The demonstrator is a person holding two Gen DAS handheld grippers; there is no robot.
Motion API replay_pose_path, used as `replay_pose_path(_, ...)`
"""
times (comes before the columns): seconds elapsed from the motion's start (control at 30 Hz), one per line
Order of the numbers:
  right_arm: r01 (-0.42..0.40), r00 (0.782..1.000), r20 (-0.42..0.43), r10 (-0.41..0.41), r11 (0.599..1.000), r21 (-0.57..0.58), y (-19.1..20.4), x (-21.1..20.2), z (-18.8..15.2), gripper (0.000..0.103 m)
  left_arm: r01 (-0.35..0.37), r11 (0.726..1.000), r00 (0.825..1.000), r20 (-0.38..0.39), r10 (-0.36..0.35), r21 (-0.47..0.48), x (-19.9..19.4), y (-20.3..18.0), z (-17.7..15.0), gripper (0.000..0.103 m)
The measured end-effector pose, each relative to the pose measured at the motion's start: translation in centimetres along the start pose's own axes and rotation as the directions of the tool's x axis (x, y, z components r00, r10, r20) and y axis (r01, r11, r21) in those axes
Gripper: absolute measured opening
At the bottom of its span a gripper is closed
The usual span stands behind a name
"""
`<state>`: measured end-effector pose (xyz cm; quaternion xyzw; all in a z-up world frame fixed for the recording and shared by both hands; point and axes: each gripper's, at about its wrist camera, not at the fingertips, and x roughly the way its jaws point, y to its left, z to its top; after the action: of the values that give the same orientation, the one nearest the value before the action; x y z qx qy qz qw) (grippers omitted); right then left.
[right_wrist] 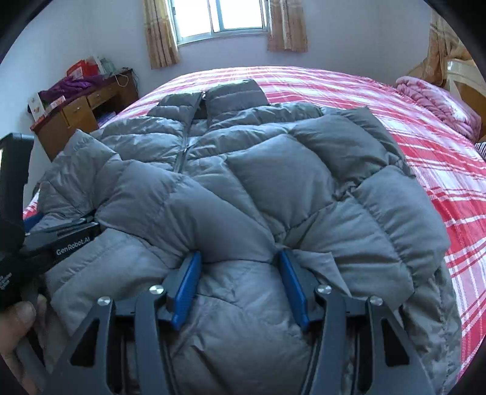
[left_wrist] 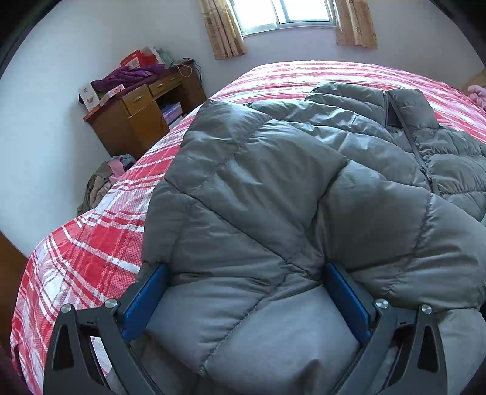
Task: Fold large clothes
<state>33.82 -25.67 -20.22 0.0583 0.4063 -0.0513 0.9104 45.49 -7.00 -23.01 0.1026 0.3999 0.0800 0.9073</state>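
A grey quilted down jacket [left_wrist: 273, 188] lies on a bed with a red and white plaid sheet [left_wrist: 91, 243], collar and zipper toward the window; it also shows in the right wrist view [right_wrist: 243, 182]. My left gripper [left_wrist: 246, 273] has its blue pads wide apart with a thick fold of the jacket's near hem bulging between them. My right gripper [right_wrist: 240, 258] has its blue pads apart too, with a puffy fold of the hem between them. The left gripper's body [right_wrist: 60, 243] shows at the left of the right wrist view.
A wooden desk [left_wrist: 142, 112] with clothes and boxes stands by the far-left wall. A pile of clothes [left_wrist: 106, 179] lies on the floor beside the bed. A pink blanket [right_wrist: 437, 103] sits at the bed's far right. A window [right_wrist: 218, 18] with curtains is behind.
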Motion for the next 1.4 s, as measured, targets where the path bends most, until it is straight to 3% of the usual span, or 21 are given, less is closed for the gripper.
replay_pose_path(0.2, 0.008, 1.0, -0.009, -0.008, 1.0, -0.011, 0.1, -0.1, 0.1, 0.057, 0.048, 0.999, 0.999, -0.026, -0.048, -0.001, -1.0, 1.5, 0.7, 0.102)
replay_pose_path(0.3, -0.014, 1.0, -0.024, 0.013, 1.0, -0.02, -0.2, -1.3, 0.7, 0.057, 0.113, 0.993, 0.993, 0.045, -0.112, -0.018, -4.0, 3.8, 2.2, 0.102)
replay_pose_path(0.4, -0.007, 0.997, 0.077, 0.004, 0.999, 0.043, -1.1, -5.0, 2.1, 0.057, 0.169, 0.983, 0.981, 0.113, -0.16, -0.071, -5.8, 6.5, 5.4, 0.102)
replay_pose_path(0.5, -0.033, 0.992, 0.121, 0.023, 0.996, 0.08, -0.1, -6.3, 4.9, 0.056, 0.17, 0.978, 0.981, 0.116, -0.157, -0.12, -4.4, 7.7, 8.2, 0.102)
replay_pose_path(0.57, -0.053, 0.993, 0.112, 0.045, 0.996, 0.07, 1.4, -5.6, 6.3, 0.043, 0.182, 0.967, 0.982, 0.085, -0.169, -0.18, -2.1, 8.2, 9.6, 0.102)
replay_pose_path(0.6, -0.056, 0.993, 0.107, 0.05, 0.997, 0.06, 2.1, -4.8, 6.8, 0.041, 0.191, 0.959, 0.981, 0.062, -0.182, -0.207, -0.5, 8.2, 9.9, 0.102)
replay_pose_path(0.83, -0.053, 0.998, -0.029, 0.055, 0.996, 0.075, 2.6, 3.2, 6.3, 0.038, 0.125, 0.972, 0.985, -0.092, -0.145, -0.2, 7.3, 6.2, 8.0, 0.102)
replay_pose_path(0.9, -0.047, 0.998, -0.031, 0.05, 0.997, 0.066, 2.3, 4.0, 5.7, 0.037, 0.144, 0.964, 0.982, -0.09, -0.168, -0.223, 8.2, 6.2, 7.1, 0.102)
replay_pose_path(1.2, -0.021, 1.0, -0.015, 0.022, 0.999, 0.034, 2.8, 4.1, 5.1, 0.038, 0.093, 0.977, 0.991, -0.077, -0.11, -0.189, 8.1, 5.1, 6.9, 0.102)
replay_pose_path(1.4, 0.016, 1.0, -0.011, -0.016, 1.0, 0.003, 3.3, 4.3, 5.1, 0.037, 0.092, 0.978, 0.992, -0.073, -0.107, -0.19, 8.2, 5.0, 6.9, 0.102)
